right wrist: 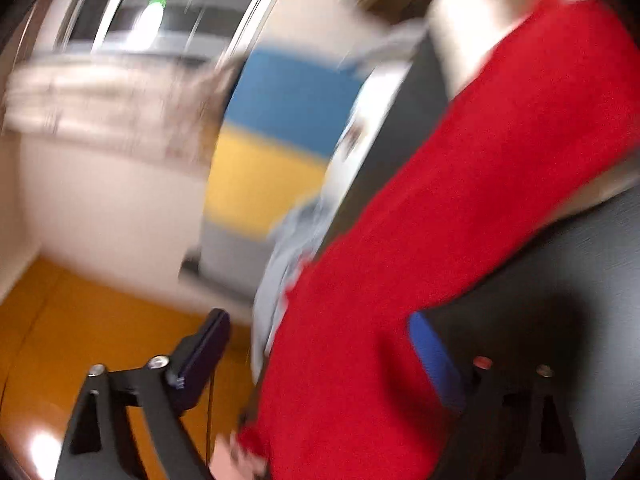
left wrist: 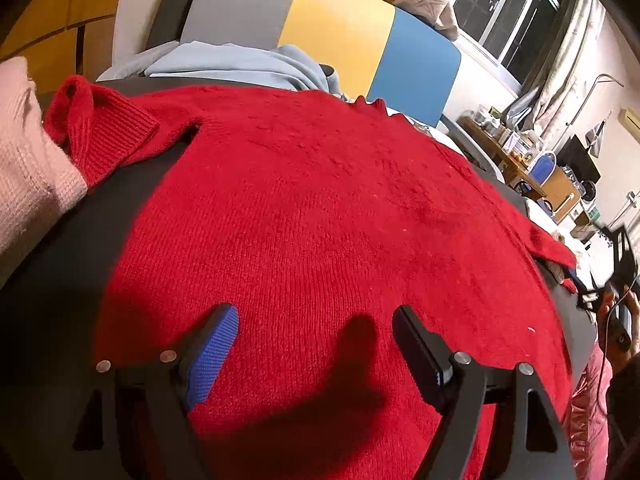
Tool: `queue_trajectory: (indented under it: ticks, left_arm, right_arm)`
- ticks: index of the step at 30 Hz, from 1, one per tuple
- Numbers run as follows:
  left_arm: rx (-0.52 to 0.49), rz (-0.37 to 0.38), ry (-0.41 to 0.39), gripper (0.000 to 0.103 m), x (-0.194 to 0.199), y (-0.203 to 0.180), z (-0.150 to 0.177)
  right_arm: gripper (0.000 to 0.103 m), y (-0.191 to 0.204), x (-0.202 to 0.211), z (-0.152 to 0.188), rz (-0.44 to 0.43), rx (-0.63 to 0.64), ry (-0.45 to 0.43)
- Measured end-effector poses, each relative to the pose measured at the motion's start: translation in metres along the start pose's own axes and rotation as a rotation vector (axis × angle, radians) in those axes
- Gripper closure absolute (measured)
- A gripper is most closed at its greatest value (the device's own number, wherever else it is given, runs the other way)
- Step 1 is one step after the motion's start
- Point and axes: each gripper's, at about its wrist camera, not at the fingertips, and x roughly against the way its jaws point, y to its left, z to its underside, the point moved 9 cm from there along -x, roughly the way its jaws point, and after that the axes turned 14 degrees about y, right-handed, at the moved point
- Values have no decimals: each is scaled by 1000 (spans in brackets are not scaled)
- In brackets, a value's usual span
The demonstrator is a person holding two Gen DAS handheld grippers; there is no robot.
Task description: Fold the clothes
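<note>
- On the dark table, a red knit sweater lies spread mostly flat; one sleeve with its ribbed cuff is doubled in at the far left, and a bit of red fabric trails off at the right edge.
- Left gripper hovers low over the near part of the sweater body, jaws wide apart, nothing between them.
- Right gripper: view is heavily motion-blurred. Jaws are spread wide, with red knit running between them; I can't tell if the fingers touch it, but there's no pinch.
- Stage is ambiguous: flat body plus tucked sleeve fits a sweater just laid out, or one with the sleeve fold already made.
- For a good fold, judged: grab a single edge layer only, since knit is thick and stretchy. Lift both sides evenly, lay it over without dragging, and smooth afterwards.
- Risk: loose knit snagging on the finger pads, or bunching.
- Around it: a pink knit garment at left touching the cuff, a light blue garment behind, then a grey-yellow-blue panel.
</note>
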Motion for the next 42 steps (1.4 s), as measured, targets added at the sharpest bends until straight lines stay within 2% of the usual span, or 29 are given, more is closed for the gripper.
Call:
queue_trajectory:
  ticks: [2, 5, 8, 13, 16, 19, 23, 25, 28, 29, 31, 33, 34, 36, 37, 40, 42]
  left_arm:
    - [-4, -10, 1, 21, -1, -1, 0]
    - [-9, -25, 2, 21, -2, -2, 0]
    - [-19, -38, 4, 21, -3, -2, 0]
    - [-28, -53, 4, 20, -4, -3, 0]
    - [-43, -63, 9, 18, -5, -5, 1]
    - [-51, -72, 11, 18, -5, -5, 1]
    - [-47, -80, 6, 18, -5, -6, 2]
    - [-53, -89, 9, 18, -6, -7, 2]
    - [-49, -90, 14, 18, -5, -7, 3]
    - [-43, -86, 14, 18, -5, -6, 3]
    - [-29, -73, 15, 18, -3, -5, 2]
    - [-15, -48, 20, 18, -1, -4, 2]
    - [-1, -25, 25, 18, 0, -2, 1]
    - [40, 29, 38, 18, 2, 2, -3]
    - [63, 56, 45, 18, 3, 4, -6]
    - [144, 164, 53, 19, 6, 4, -24]
    - [152, 222, 48, 19, 6, -9, -43]
  right_arm:
    - [0, -27, 33, -17, 21, -105, -100]
    - [0, -61, 62, -34, -39, -235, -163]
    - [0, -62, 67, -48, -92, -237, -235]
    - [0, -59, 59, -66, -149, -274, -274]
    - [0, -48, 64, -76, -226, -288, -376]
    - [0, -49, 62, -95, -259, -312, -425]
    - [0, 19, 43, -112, -374, -114, -342]
    - [0, 82, 14, -100, -403, 91, -213]
    - [0, 162, -82, -29, -192, 421, 161]
    - [0, 173, -110, 1, -55, 565, 222]
    - [0, 190, -159, 55, 249, 863, 314]
    - [0, 195, -193, 101, 529, 1131, 301]
    - [0, 188, -198, 126, 587, 1217, 297]
    - [0, 179, -203, 166, 591, 1319, 335]
    - [0, 176, -200, 177, 583, 1327, 336]
    - [0, 159, -172, 189, 533, 1283, 330]
    - [0, 148, -152, 188, 490, 1213, 341]
